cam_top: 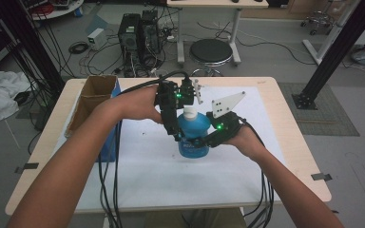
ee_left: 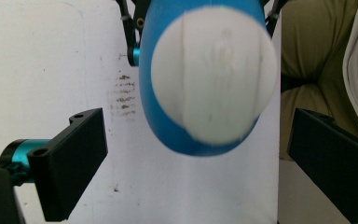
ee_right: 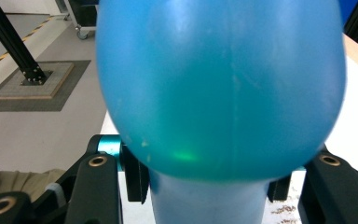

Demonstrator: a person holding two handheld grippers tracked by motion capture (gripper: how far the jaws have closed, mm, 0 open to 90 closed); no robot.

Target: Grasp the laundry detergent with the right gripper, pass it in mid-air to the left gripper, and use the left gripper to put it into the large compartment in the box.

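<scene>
**Bottle held, cap still on**

We have one blue bottle (cam_top: 193,137) standing upright on the white sheet (cam_top: 142,171) that covers the bench (cam_top: 285,137), near the middle and a little toward the far edge. Its white cap (cam_top: 188,112) is still seated on the neck, so we judge that the opening itself has not begun.

What looks done: our right gripper (cam_top: 196,140) comes in from the right side and is clamped on the bottle's narrow lower part. In the right gripper view the jaws sit tight on either side of that waist, under the bulging blue body (ee_right: 221,88). So the bottle is steadied.

What is left: our left gripper (cam_top: 186,102) hangs over the cap from above. In the left gripper view its jaws stand wide apart, one on each side of the cap (ee_left: 214,74), with clear gaps, touching nothing. We still have to bring it down, close on the cap and, we take it, twist or pull it off.

The count, as far as we can see:
- bottles: one
- caps: one, on the bottle
- grippers: two, one in each hand
- cardboard boxes: one, open, (cam_top: 94,97) at the bench's far left corner, well apart from the bottle

Nothing else lies on the sheet except the cables (cam_top: 110,180) trailing toward the near edge.
</scene>
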